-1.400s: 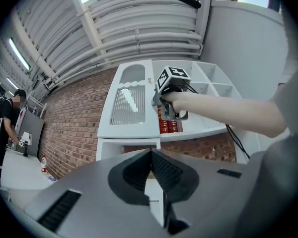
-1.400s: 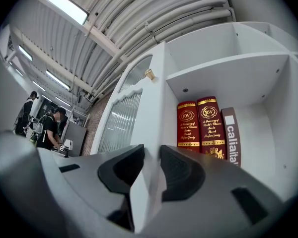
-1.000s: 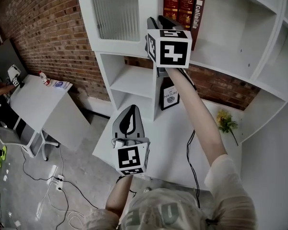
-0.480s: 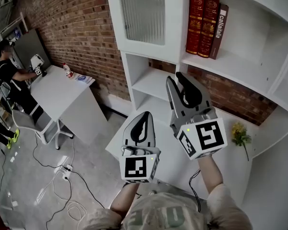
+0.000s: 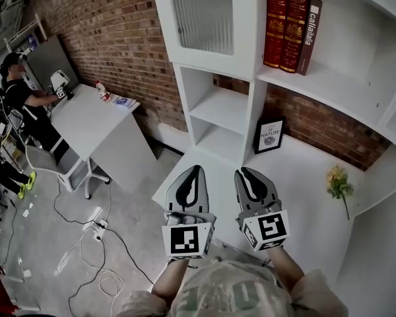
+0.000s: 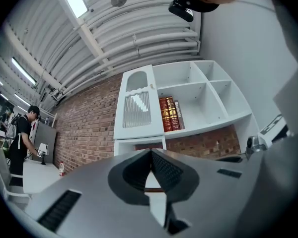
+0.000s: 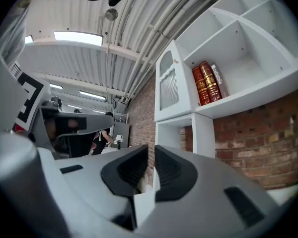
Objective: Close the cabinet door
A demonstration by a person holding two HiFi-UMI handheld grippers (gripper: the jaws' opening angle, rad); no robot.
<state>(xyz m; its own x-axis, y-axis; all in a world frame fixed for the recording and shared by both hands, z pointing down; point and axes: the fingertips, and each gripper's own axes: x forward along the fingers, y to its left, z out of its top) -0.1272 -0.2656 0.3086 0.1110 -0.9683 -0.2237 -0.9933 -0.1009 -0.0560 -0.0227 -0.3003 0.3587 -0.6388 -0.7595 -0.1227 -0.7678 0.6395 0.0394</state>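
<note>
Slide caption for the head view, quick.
Cabinet door shut; left gripper shut, right gripper empty, jaws closing, both held low before the shelving.

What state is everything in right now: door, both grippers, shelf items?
cabinet door: closed.
left gripper: jaws together, empty.
right gripper: jaws closing, narrow gap, nothing between them.
books: standing upright.
framed picture: standing upright.
flower: lying flat.

Loft-style lab: brick wall, ceiling pipes, worktable.
</note>
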